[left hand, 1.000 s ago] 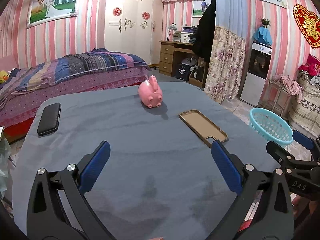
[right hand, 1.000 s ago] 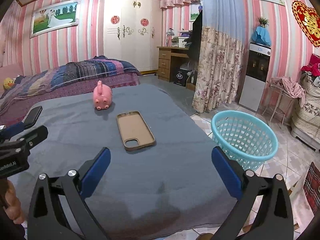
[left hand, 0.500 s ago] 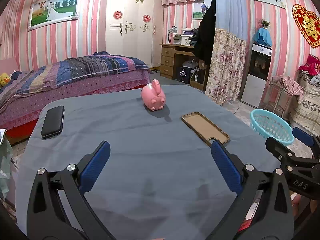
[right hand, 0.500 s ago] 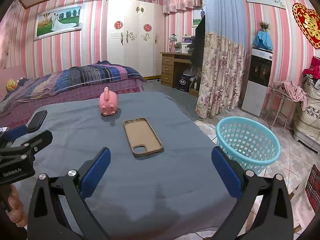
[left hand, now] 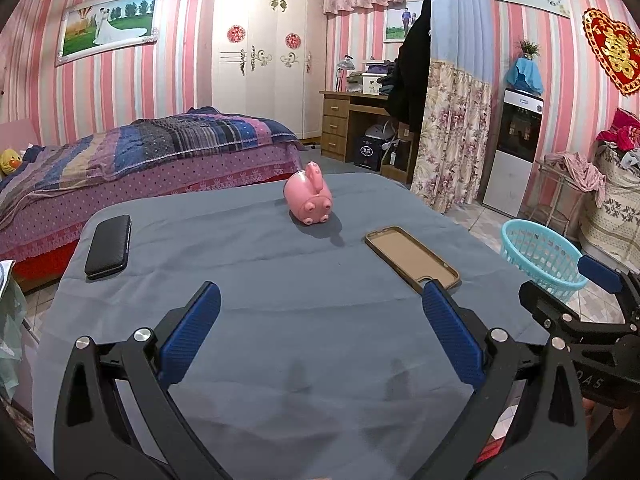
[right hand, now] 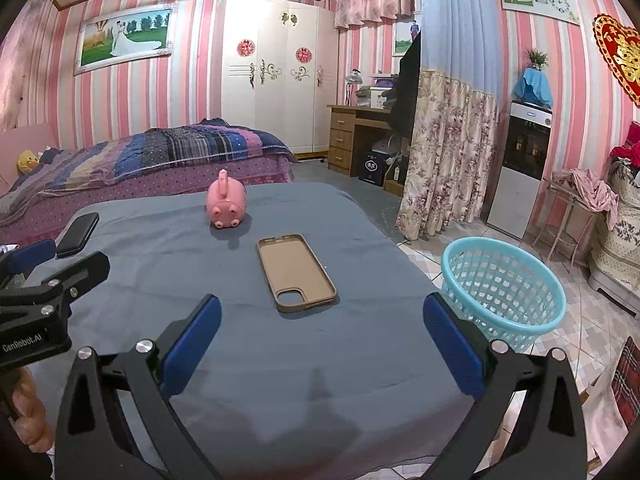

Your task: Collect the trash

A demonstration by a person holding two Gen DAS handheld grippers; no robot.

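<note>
your left gripper (left hand: 320, 320) and right gripper (right hand: 322, 322), both spread wide and empty, hover over bare blue cloth (right hand: 240, 280) near the table's front edge, "genrobot.ai" readable on the left one.

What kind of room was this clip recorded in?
A home bedroom, most likely: a bed with a striped quilt, a white wardrobe behind it, and a framed wedding photo on the pink-striped wall.

Both wrist views low over the table (left hand: 280, 280), facing the wardrobe (right hand: 276, 76)
</note>
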